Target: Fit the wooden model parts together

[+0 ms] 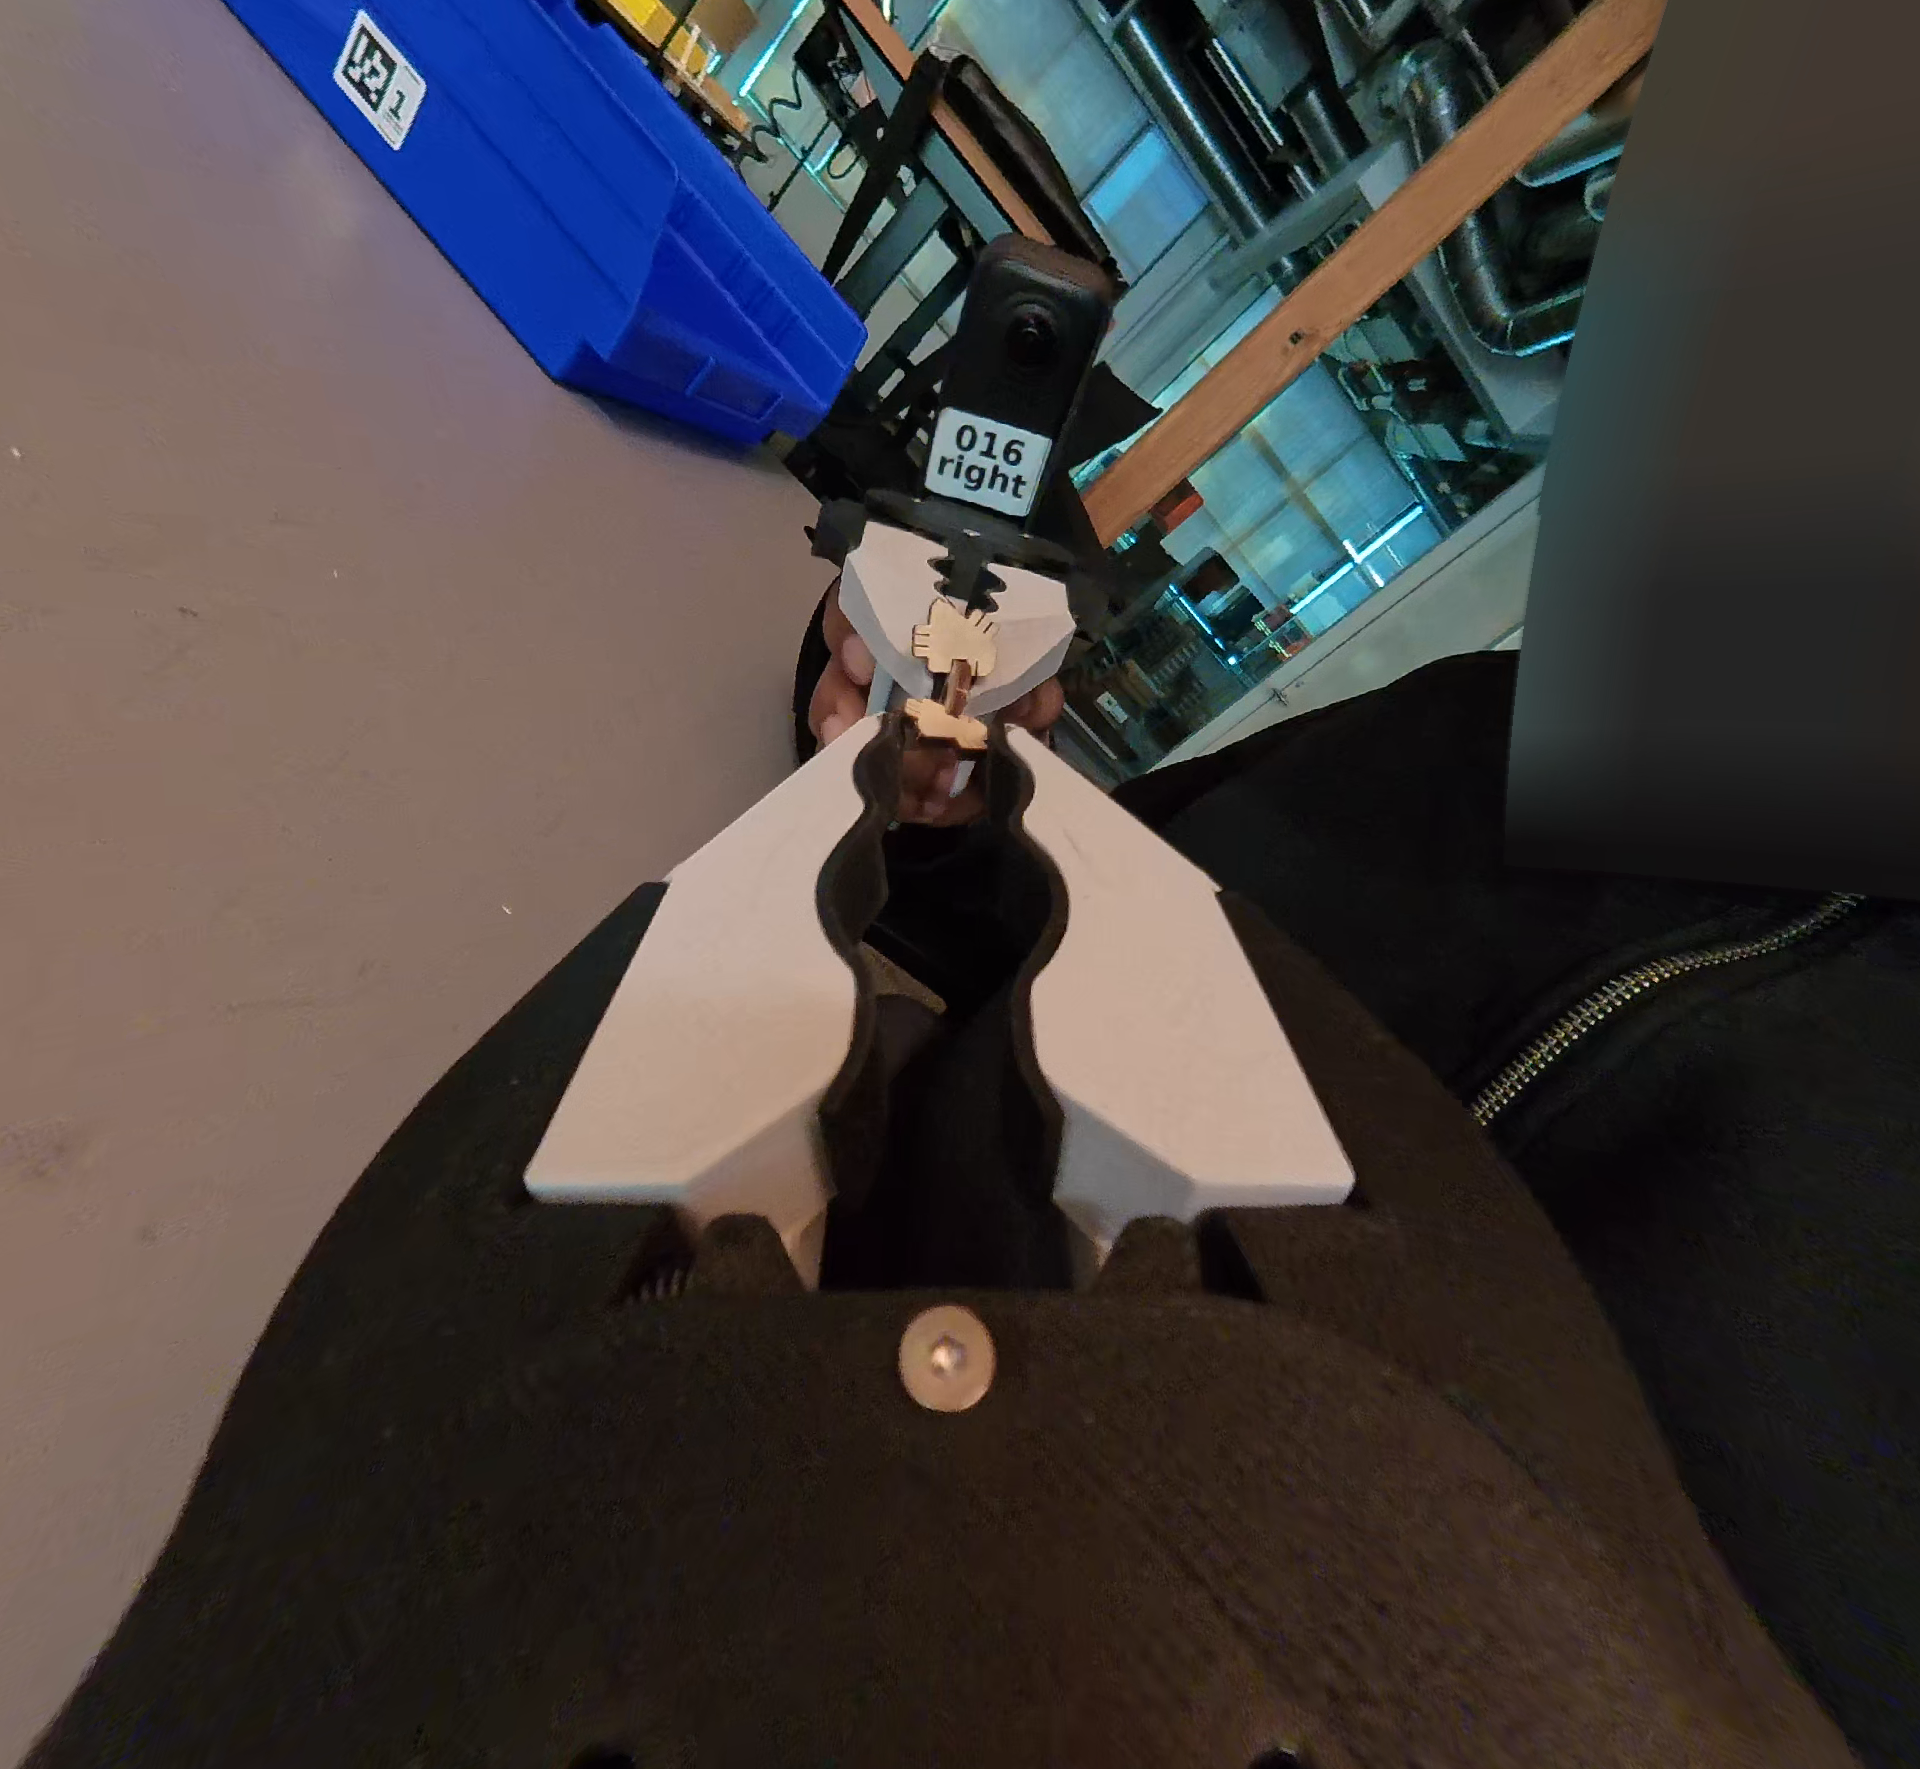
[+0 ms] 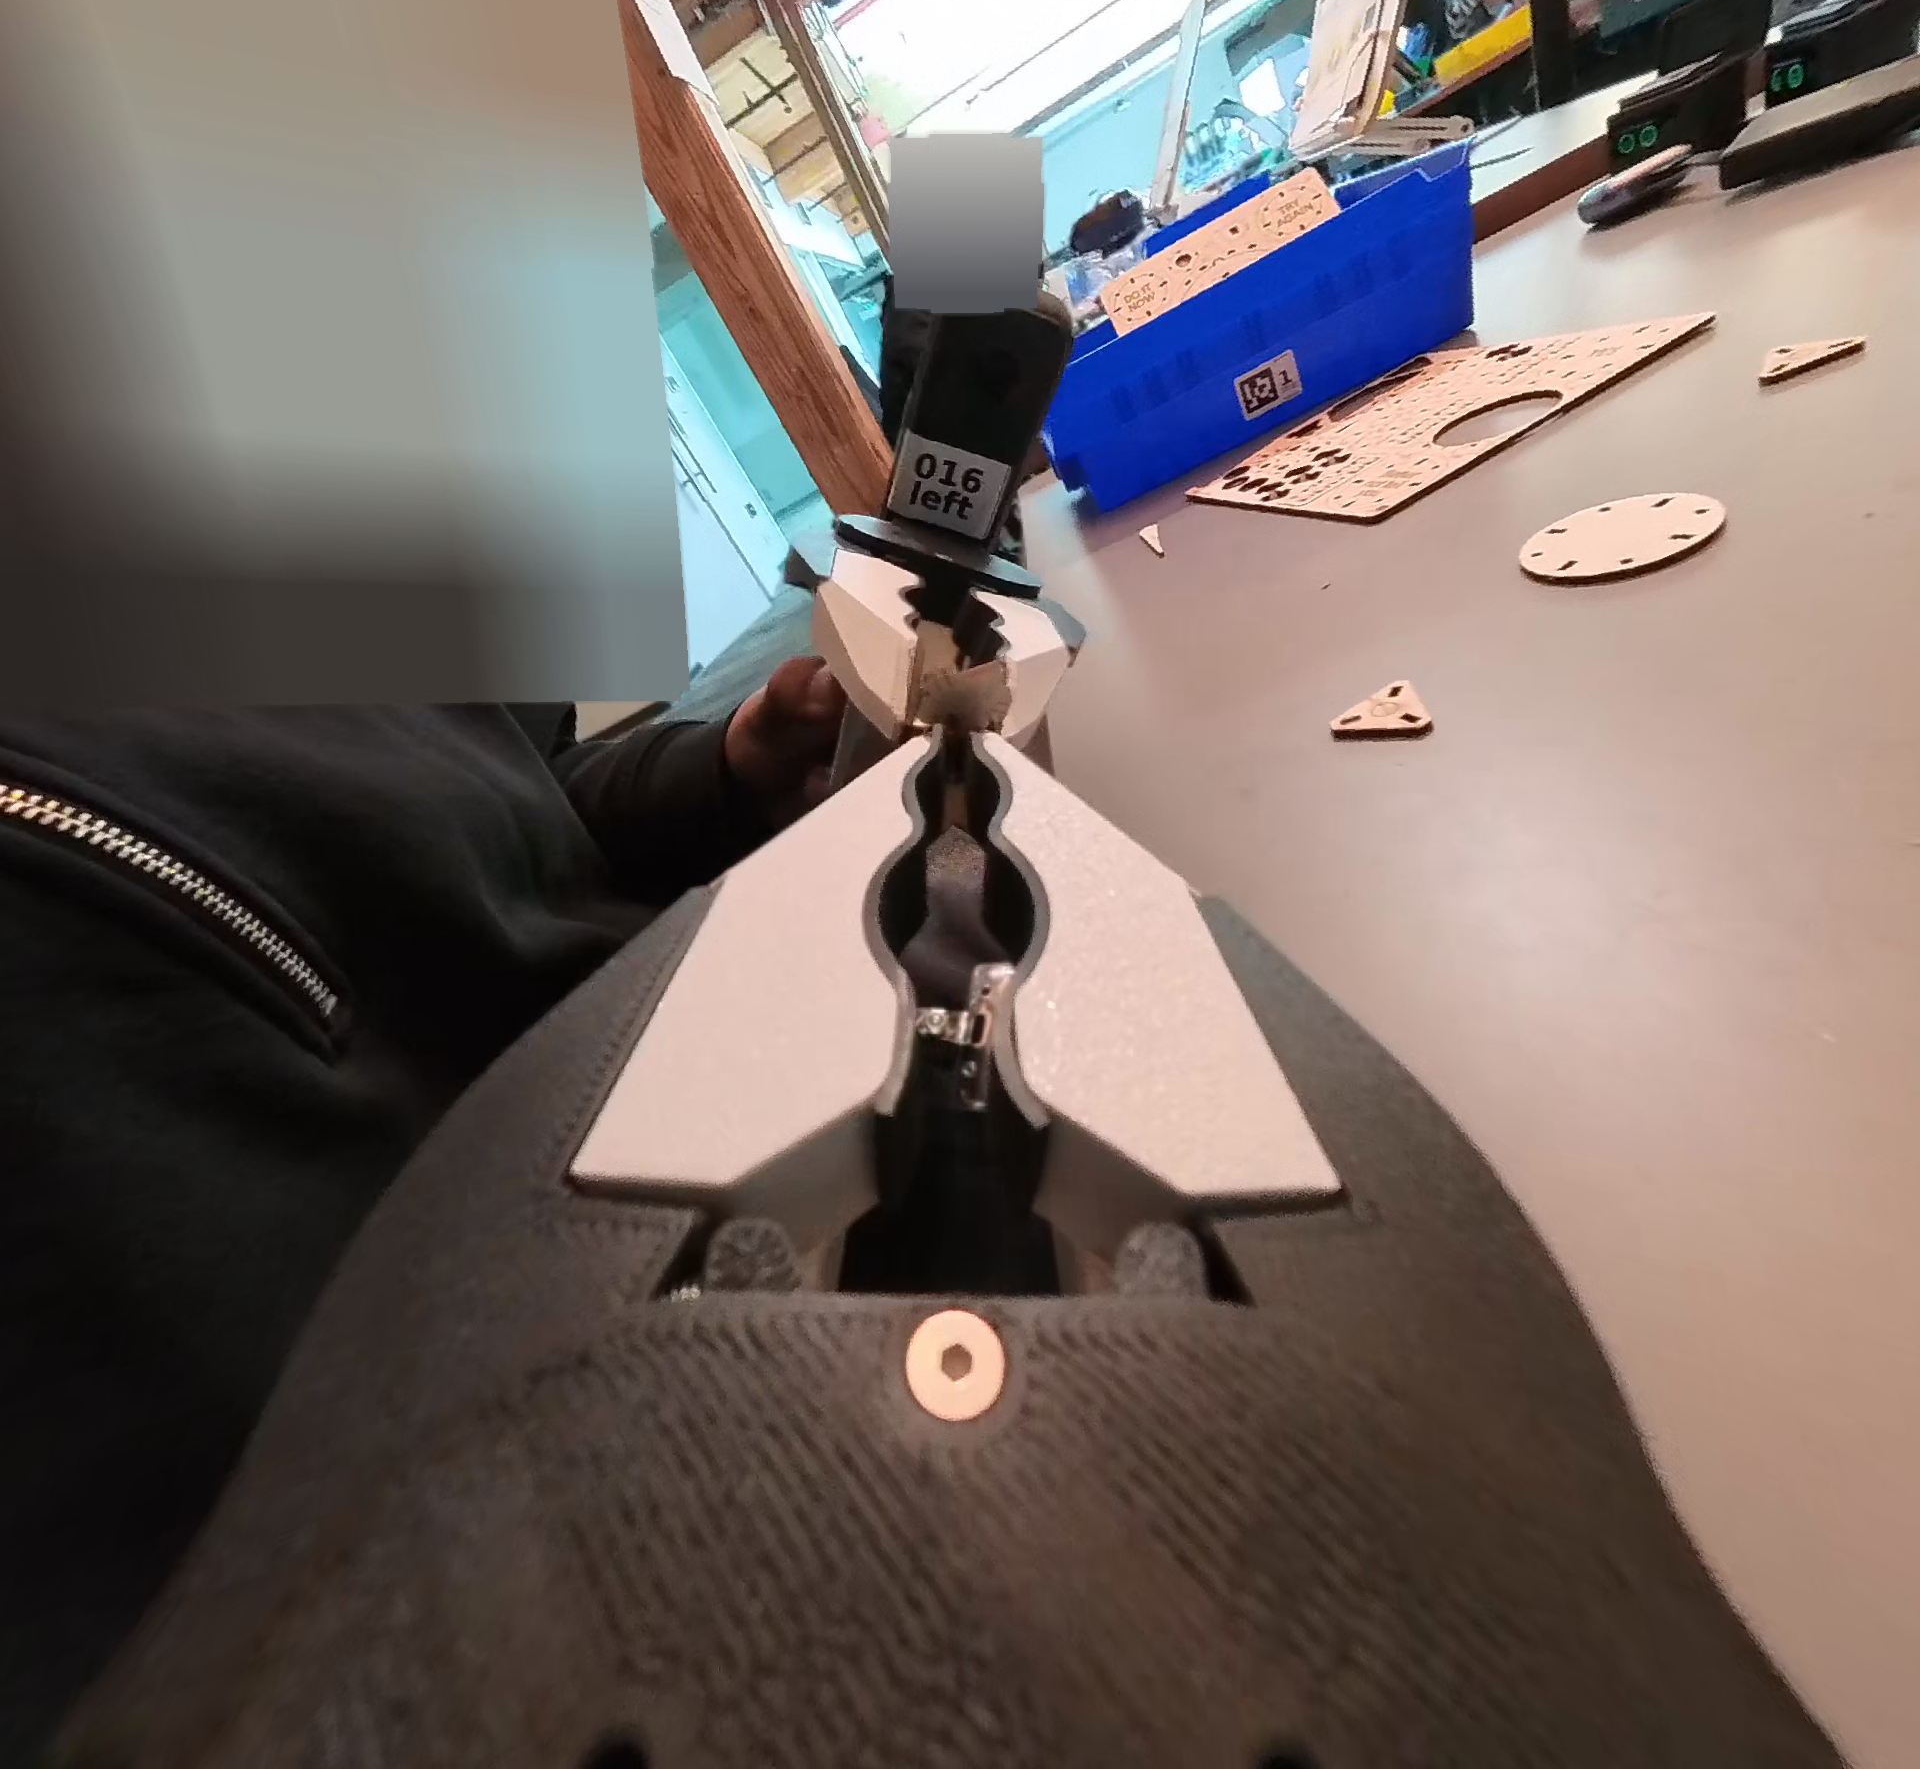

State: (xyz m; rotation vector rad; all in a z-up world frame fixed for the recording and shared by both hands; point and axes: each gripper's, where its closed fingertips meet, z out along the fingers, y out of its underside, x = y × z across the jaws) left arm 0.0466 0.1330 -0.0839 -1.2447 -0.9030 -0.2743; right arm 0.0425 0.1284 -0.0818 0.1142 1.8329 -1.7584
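Left wrist view: the left gripper [image 1: 940, 732] clamps one small wooden cutout piece [image 1: 943, 728], tip to tip with the right gripper [image 1: 954, 636], which pinches a second wooden cutout [image 1: 954, 630] (a thin wooden strip joins the two); one blue bin [image 1: 488, 161] lies behind.

Right wrist view: the right gripper [image 2: 961, 732], fingers together on its thin piece, meets the left gripper [image 2: 961, 680]; the grey table [image 2: 1455, 888] bears two triangular wooden pieces [image 2: 1382, 711], one slotted wooden disc [image 2: 1621, 537] and one perforated wooden sheet [image 2: 1455, 420].
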